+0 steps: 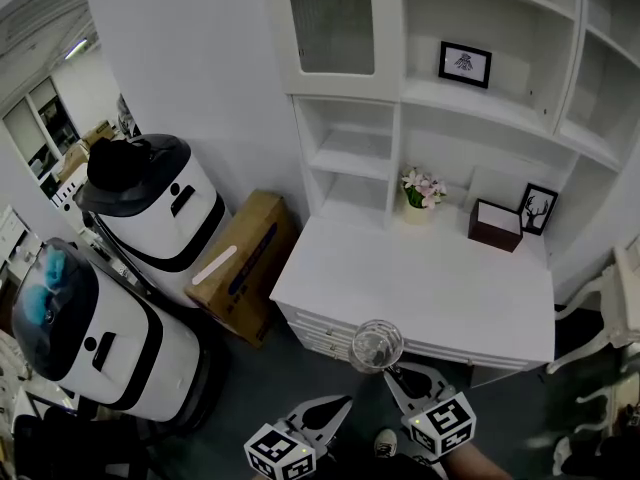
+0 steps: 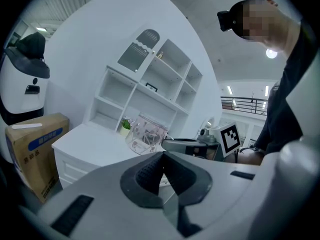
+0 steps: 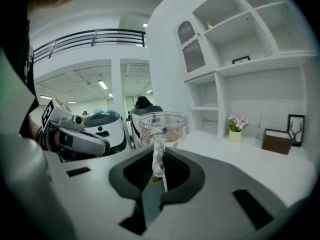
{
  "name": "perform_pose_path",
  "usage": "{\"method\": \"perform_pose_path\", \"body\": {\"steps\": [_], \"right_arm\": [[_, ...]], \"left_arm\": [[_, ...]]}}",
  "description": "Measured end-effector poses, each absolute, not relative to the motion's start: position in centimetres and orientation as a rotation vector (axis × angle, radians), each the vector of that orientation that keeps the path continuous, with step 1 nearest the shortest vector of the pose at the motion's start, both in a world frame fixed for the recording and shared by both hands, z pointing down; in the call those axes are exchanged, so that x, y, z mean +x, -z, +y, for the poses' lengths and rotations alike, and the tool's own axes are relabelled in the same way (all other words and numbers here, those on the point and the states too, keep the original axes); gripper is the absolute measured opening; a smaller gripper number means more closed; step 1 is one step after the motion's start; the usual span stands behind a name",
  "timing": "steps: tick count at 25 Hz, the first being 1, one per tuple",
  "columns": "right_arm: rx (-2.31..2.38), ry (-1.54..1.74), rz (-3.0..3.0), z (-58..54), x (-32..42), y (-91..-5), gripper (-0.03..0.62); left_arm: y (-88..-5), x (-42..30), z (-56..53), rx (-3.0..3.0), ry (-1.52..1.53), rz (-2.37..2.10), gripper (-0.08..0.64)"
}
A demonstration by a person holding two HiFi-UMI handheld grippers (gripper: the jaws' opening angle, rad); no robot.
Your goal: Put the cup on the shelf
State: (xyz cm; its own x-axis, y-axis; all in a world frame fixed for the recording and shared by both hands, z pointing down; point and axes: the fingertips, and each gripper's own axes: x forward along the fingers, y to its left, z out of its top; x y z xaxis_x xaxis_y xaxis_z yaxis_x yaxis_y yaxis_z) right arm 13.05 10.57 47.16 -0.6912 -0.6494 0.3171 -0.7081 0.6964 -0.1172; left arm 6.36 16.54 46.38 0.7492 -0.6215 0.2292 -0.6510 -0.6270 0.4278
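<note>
Cup (image 1: 377,346) pinched in right gripper (image 1: 398,376) fingers at desk (image 1: 430,278) edge; left gripper (image 1: 338,409) fingers pressed together.

Framed picture (image 1: 465,64): motif too small.

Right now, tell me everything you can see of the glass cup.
The cup is clear glass: a wide round bowl on a thin stem, apparently empty. The right claw is shut on the stem, bowl sticking out past its tips. It hangs in the air near the front edge of the white desk, touching nothing else.
</note>
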Motion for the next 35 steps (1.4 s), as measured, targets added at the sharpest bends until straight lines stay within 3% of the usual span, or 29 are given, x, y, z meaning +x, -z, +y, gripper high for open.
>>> {"method": "perform_pose_path", "body": {"steps": [35], "right_arm": [[1.155, -0.364, -2.619, 11.1, 8.5, -47.2, 0.028]], "left_arm": [[-46.4, 1.0, 17.5, 2.477, -0.069, -0.905, 0.005]]}}
